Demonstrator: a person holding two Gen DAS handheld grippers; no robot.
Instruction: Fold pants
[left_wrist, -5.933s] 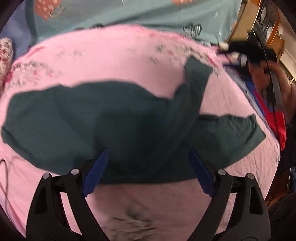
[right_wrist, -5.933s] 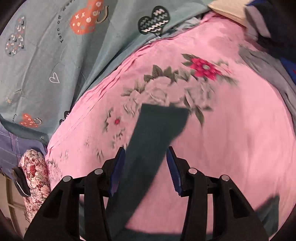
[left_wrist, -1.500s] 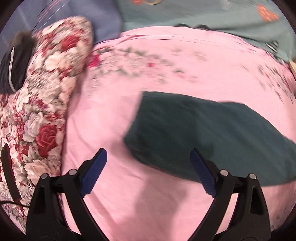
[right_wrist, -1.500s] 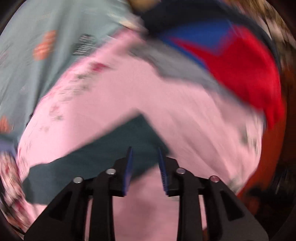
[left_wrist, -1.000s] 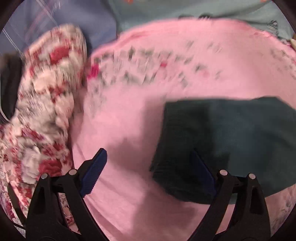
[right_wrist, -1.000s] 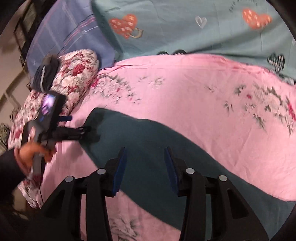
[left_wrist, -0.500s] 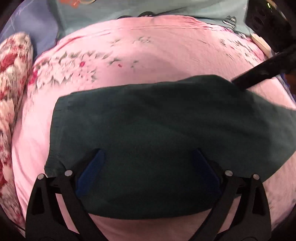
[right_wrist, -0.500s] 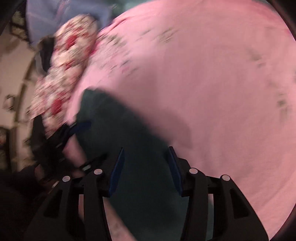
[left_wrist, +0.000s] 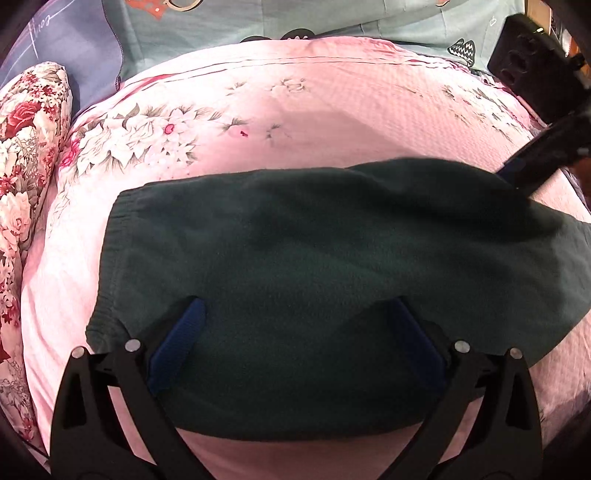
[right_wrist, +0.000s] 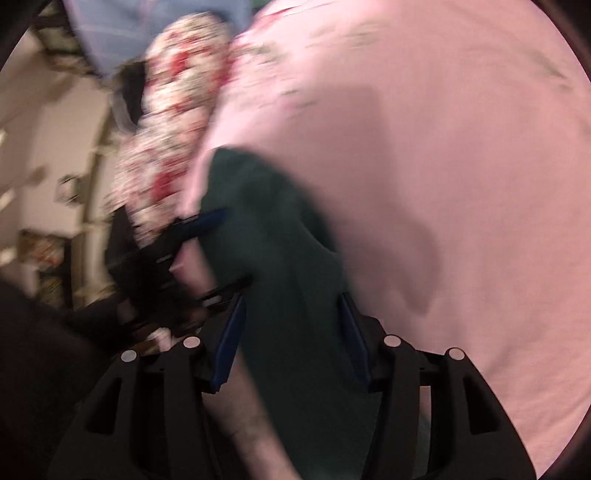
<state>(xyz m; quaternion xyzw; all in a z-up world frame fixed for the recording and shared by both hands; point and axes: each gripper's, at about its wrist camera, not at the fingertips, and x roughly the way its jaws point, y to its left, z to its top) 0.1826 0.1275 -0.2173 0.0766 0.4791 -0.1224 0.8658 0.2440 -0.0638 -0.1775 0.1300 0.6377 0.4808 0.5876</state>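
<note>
Dark green pants (left_wrist: 314, 266) lie flat on the pink floral bedspread (left_wrist: 314, 110), waistband to the left. My left gripper (left_wrist: 295, 317) is open, its blue-padded fingers resting low over the near part of the cloth. My right gripper shows at the right edge of the left wrist view (left_wrist: 532, 166), touching the pants' far edge. In the blurred right wrist view the right gripper (right_wrist: 293, 310) is open over the pants (right_wrist: 280, 258), and the left gripper (right_wrist: 199, 225) shows at their far side.
A red and white floral pillow (left_wrist: 26, 147) lies at the left of the bed. A teal sheet with hearts (left_wrist: 295, 22) and a blue-grey cloth (left_wrist: 74, 48) lie behind the bedspread. The pillow (right_wrist: 177, 110) also appears in the right wrist view.
The pants went from spread legs to a doubled-over strip. Both grippers then swung to the waistband end, and the left gripper has come down closer over the cloth.
</note>
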